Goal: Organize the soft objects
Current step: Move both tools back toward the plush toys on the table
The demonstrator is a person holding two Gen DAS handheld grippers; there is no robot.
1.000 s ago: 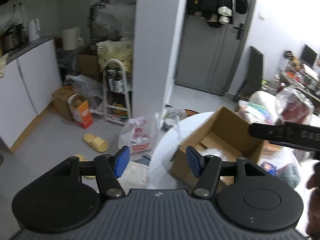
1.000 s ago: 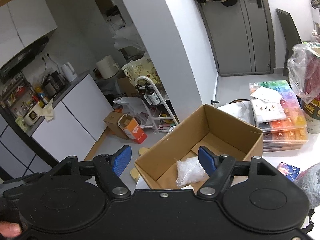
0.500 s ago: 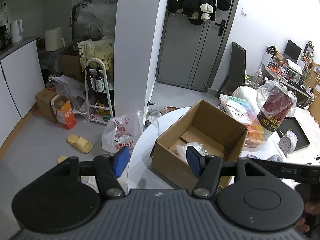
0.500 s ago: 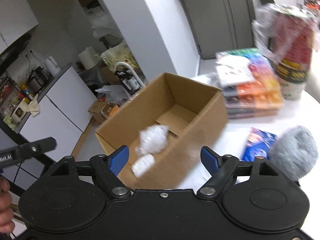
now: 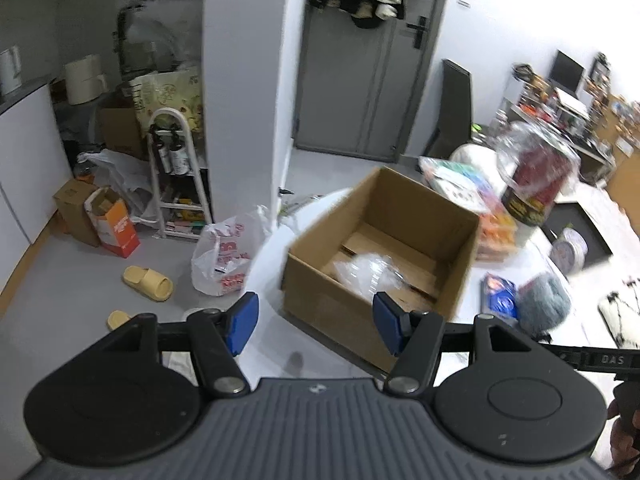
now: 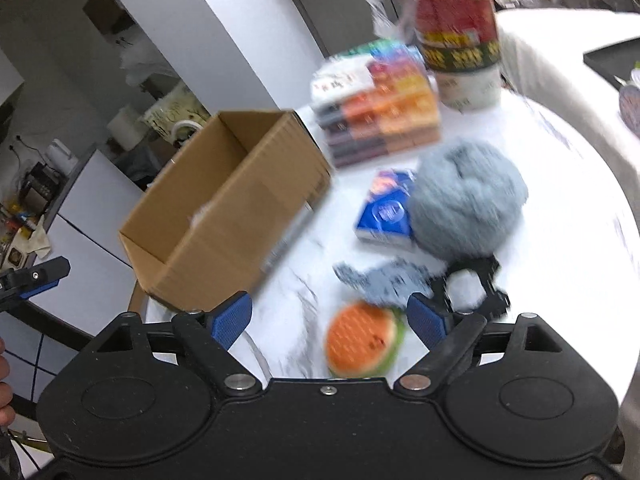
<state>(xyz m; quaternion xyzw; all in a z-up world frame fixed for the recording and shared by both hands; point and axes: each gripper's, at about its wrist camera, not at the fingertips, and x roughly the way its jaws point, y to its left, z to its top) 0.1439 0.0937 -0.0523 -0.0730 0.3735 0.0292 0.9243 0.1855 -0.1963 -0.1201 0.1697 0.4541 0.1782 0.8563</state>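
Note:
An open cardboard box [image 5: 384, 240] stands on the white round table [image 5: 272, 356] with a clear plastic bag [image 5: 368, 272] inside; the box also shows in the right wrist view [image 6: 224, 208]. My left gripper [image 5: 316, 324] is open and empty, just in front of the box. My right gripper [image 6: 328, 320] is open and empty above a watermelon-patterned soft toy [image 6: 362, 344]. Beyond it lie a grey patterned cloth [image 6: 384, 280], a fluffy grey-blue ball [image 6: 466, 200] and a blue packet [image 6: 386, 210]. The ball [image 5: 544, 300] shows right of the box.
A stack of coloured boxes [image 6: 380, 116] and a red tub in a plastic bag [image 6: 460, 48] stand behind the ball. A black clip object [image 6: 480, 284] lies by the cloth. A black tray [image 5: 576, 232] sits at the right. Bags, boxes and slippers litter the floor at left [image 5: 224, 260].
The right gripper has swung right and down, from facing the box to hovering over the watermelon toy and cloth. The left view has shifted slightly, with the box a little further right.

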